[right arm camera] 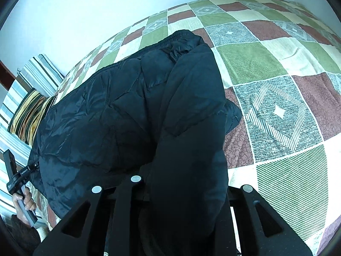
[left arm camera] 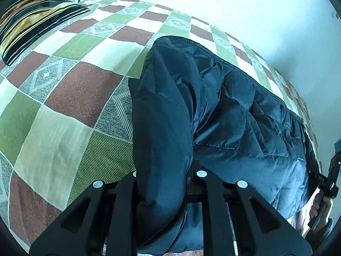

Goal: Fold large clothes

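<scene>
A dark navy quilted puffer jacket [left arm camera: 234,117] lies on a bed with a checked quilt [left arm camera: 64,89]. My left gripper [left arm camera: 164,183] is shut on a thick fold of the jacket, likely a sleeve [left arm camera: 162,115], which rises between its fingers. In the right wrist view the same jacket [right arm camera: 102,117] fills the middle. My right gripper [right arm camera: 183,187] is shut on another thick fold [right arm camera: 191,111] of it. The fabric hides both grippers' inner fingertips. Each gripper's handle and the holding hand show at the edge of the other view.
A striped black and gold pillow [left arm camera: 32,19] lies at the head of the bed and also shows in the right wrist view [right arm camera: 29,115]. A white wall [left arm camera: 234,6] runs along the far side. Bare quilt [right arm camera: 287,85] spreads to the right of the jacket.
</scene>
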Demonstrator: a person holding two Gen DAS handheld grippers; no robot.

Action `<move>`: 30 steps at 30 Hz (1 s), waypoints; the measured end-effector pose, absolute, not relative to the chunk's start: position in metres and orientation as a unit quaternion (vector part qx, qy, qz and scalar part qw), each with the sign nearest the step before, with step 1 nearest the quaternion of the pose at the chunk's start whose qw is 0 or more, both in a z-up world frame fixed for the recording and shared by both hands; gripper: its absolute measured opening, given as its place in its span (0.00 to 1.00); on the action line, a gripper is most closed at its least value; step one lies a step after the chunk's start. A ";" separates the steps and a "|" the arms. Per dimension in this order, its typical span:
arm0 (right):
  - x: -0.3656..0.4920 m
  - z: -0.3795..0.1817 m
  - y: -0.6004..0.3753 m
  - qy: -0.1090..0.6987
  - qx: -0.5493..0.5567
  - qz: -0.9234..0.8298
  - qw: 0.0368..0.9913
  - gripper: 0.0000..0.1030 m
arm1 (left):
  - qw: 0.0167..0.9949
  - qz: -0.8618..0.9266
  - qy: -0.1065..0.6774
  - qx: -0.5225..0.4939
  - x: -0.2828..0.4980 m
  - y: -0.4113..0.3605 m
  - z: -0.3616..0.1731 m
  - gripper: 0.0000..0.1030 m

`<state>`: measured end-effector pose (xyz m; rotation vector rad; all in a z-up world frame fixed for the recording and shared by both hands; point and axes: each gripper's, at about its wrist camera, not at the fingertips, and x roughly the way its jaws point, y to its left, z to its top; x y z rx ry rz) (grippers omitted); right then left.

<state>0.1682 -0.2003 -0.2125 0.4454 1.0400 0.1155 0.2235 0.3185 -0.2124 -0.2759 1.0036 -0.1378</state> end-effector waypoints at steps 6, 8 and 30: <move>0.163 -0.209 -0.202 0.492 0.211 0.041 0.844 0.34 | 0.874 -0.045 0.477 -0.082 0.223 0.308 -0.211 0.25; 0.155 -0.208 -0.200 0.492 0.203 0.032 0.846 0.41 | 0.875 -0.037 0.477 -0.076 0.223 0.308 -0.211 0.39; 0.141 -0.137 -0.109 0.439 0.113 0.082 0.888 0.29 | 0.881 -0.029 0.461 -0.102 0.204 0.328 -0.200 0.71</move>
